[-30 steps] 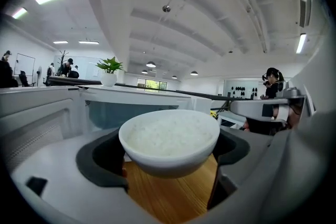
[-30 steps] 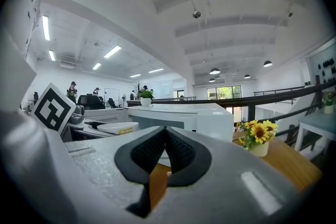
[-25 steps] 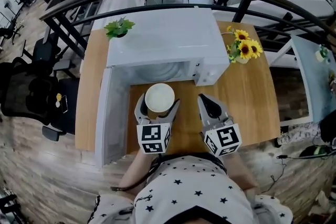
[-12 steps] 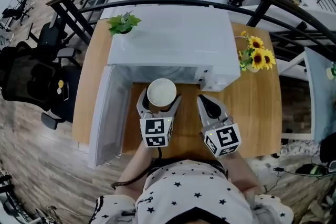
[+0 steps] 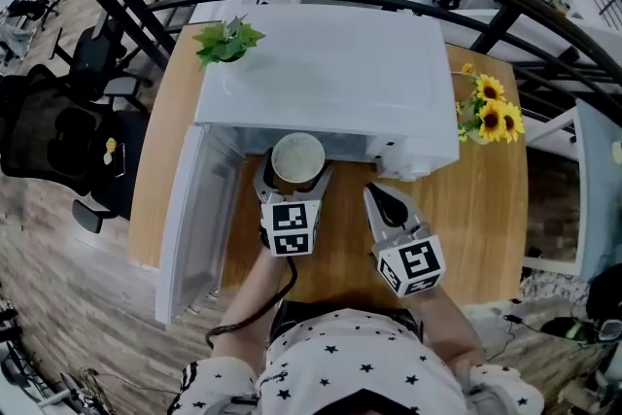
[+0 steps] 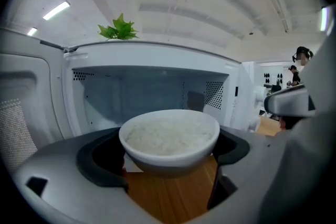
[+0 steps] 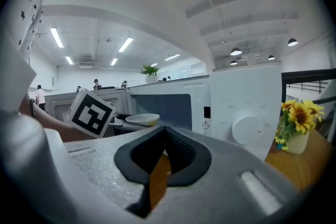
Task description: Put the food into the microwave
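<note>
A white bowl of rice (image 5: 297, 158) is clamped between the jaws of my left gripper (image 5: 294, 176), held above the wooden table at the mouth of the open white microwave (image 5: 330, 73). In the left gripper view the bowl of rice (image 6: 169, 135) fills the middle, the left gripper (image 6: 169, 150) is shut on it, and the empty microwave cavity (image 6: 147, 94) is right behind. My right gripper (image 5: 379, 195) hovers to the right, in front of the control panel, jaws pressed together on nothing. In the right gripper view the right gripper (image 7: 164, 148) is shut and the bowl (image 7: 143, 119) shows at the left.
The microwave door (image 5: 194, 219) stands swung open to the left. A small green plant (image 5: 227, 42) sits on the microwave's top left corner. A vase of sunflowers (image 5: 491, 112) stands on the table (image 5: 476, 209) at the right. The control knob (image 7: 247, 128) faces my right gripper.
My left gripper has carried the bowl forward, from in front of the microwave up to its opening. The right gripper has stayed about where it was.
</note>
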